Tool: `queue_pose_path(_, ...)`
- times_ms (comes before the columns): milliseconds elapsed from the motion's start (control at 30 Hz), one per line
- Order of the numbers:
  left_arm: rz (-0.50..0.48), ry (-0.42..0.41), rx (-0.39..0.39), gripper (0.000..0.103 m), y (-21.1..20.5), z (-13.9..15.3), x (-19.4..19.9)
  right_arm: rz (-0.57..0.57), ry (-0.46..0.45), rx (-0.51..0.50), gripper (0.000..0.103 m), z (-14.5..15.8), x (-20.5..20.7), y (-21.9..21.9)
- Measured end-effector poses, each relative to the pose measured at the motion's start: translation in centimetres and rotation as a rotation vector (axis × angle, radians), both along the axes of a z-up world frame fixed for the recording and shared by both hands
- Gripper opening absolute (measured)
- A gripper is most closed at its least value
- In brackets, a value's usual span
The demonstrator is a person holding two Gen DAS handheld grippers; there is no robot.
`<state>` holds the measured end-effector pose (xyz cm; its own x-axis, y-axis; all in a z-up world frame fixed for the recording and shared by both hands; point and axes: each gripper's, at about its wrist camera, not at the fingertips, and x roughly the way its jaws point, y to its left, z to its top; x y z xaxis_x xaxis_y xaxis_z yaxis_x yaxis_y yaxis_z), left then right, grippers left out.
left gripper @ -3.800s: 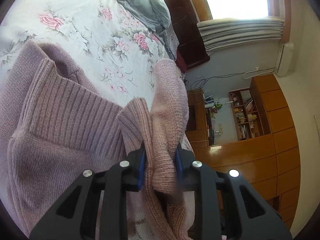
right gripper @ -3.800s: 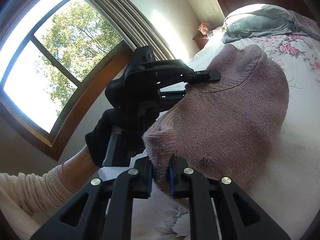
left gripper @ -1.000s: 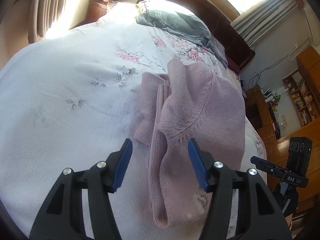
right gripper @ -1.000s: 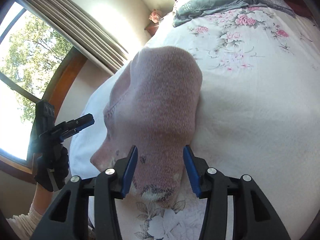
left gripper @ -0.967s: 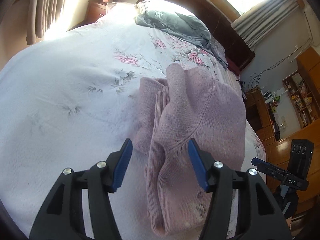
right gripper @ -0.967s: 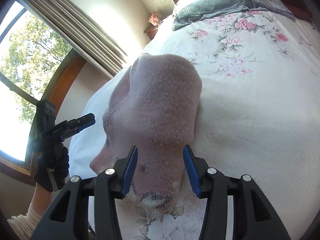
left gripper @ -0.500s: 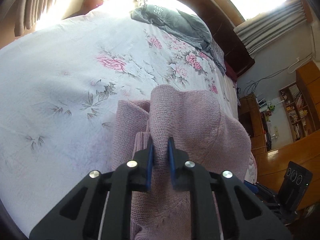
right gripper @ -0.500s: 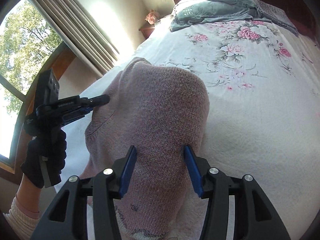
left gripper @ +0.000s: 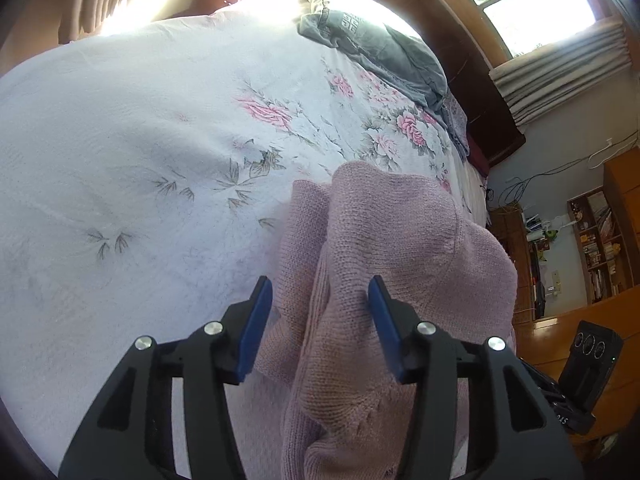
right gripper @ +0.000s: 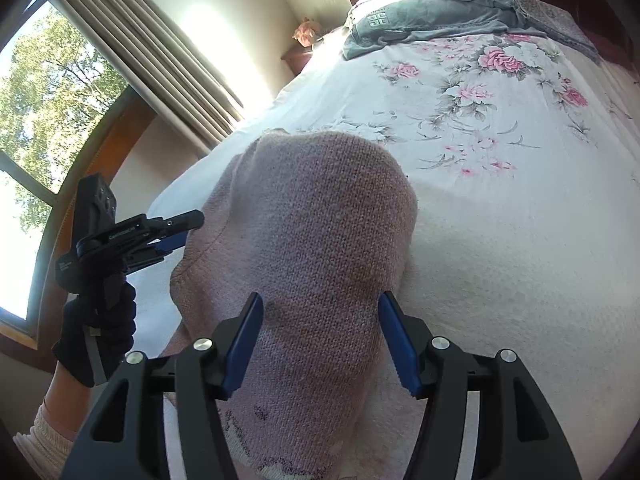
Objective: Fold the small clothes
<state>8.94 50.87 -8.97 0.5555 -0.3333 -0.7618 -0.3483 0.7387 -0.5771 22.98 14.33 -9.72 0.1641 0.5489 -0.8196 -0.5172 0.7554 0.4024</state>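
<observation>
A pink knit sweater (left gripper: pixel 400 256) lies bunched and folded over on the floral bedspread (left gripper: pixel 120 140). My left gripper (left gripper: pixel 320 300) is open, its blue pads on either side of a raised ridge of the knit without pinching it. In the right wrist view the same sweater (right gripper: pixel 312 216) shows as a rounded mound. My right gripper (right gripper: pixel 322 316) is open with its jaws straddling the near end of that mound. The left gripper (right gripper: pixel 160 232) also shows there at the sweater's left edge, held by a gloved hand (right gripper: pixel 100 340).
A grey garment (left gripper: pixel 372 48) lies by the wooden headboard (left gripper: pixel 460 40) at the far end of the bed. A window with striped curtains (right gripper: pixel 152 60) is to the left, wooden shelves and cabinets (left gripper: pixel 600 240) to the right. The right gripper's body (left gripper: pixel 580 372) shows beyond the sweater.
Half a second ago my left gripper was shut on a ridge of the sweater; now it is open and the knit has dropped. My right gripper stays open and has moved closer over the mound.
</observation>
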Motion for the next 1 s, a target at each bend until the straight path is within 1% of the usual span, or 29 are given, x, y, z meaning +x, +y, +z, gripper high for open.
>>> queue_pose_path(33,-0.009,-0.015,-0.008,0.056,0.0,0.5,-0.7,-0.001,0.002,0.019,0.061,0.2,-0.1,-0.4)
queue_pose_path(67,-0.014,-0.027,-0.013,0.062,0.0,1.0,-1.5,-0.005,0.007,0.037,0.061,0.4,-0.2,-0.7)
queue_pose_path(100,-0.022,-0.037,-0.022,0.065,0.0,1.4,-2.2,-0.009,0.014,0.054,0.061,0.6,-0.3,-1.1)
queue_pose_path(167,-0.060,-0.045,-0.048,0.069,-0.4,1.5,-3.5,-0.014,0.032,0.089,0.062,0.8,-0.6,-1.8)
queue_pose_path(233,-0.093,-0.040,-0.060,0.070,-0.9,1.2,-4.5,-0.021,0.043,0.109,0.064,0.8,-0.8,-2.4)
queue_pose_path(333,-0.115,-0.044,-0.107,0.071,-1.5,0.0,-5.2,-0.029,0.049,0.125,0.066,0.7,-0.8,-3.1)
queue_pose_path(433,-0.108,-0.021,-0.129,0.071,-1.6,-1.8,-5.1,-0.044,0.075,0.144,0.069,0.2,-0.5,-3.6)
queue_pose_path(500,-0.108,-0.014,-0.167,0.071,-1.6,-3.1,-4.7,-0.046,0.089,0.150,0.069,-0.2,-0.4,-3.7)
queue_pose_path(600,-0.131,-0.022,-0.214,0.071,-1.7,-4.4,-4.1,-0.041,0.097,0.155,0.069,-0.6,-0.2,-3.8)
queue_pose_path(667,-0.154,-0.033,-0.246,0.071,-1.9,-5.1,-3.6,-0.039,0.113,0.168,0.073,-0.9,-0.1,-3.8)
queue_pose_path(767,-0.176,-0.027,-0.291,0.071,-2.2,-6.3,-2.7,-0.042,0.130,0.184,0.074,-1.7,0.4,-3.8)
queue_pose_path(833,-0.186,-0.035,-0.322,0.073,-2.5,-6.8,-2.1,-0.048,0.144,0.185,0.075,-2.3,0.7,-3.6)
queue_pose_path(900,-0.197,-0.048,-0.349,0.077,-2.7,-6.9,-1.6,-0.052,0.165,0.179,0.076,-3.1,1.1,-3.3)
queue_pose_path(1000,-0.232,-0.065,-0.366,0.080,-3.2,-7.2,-1.1,-0.049,0.212,0.201,0.080,-4.5,1.4,-2.8)
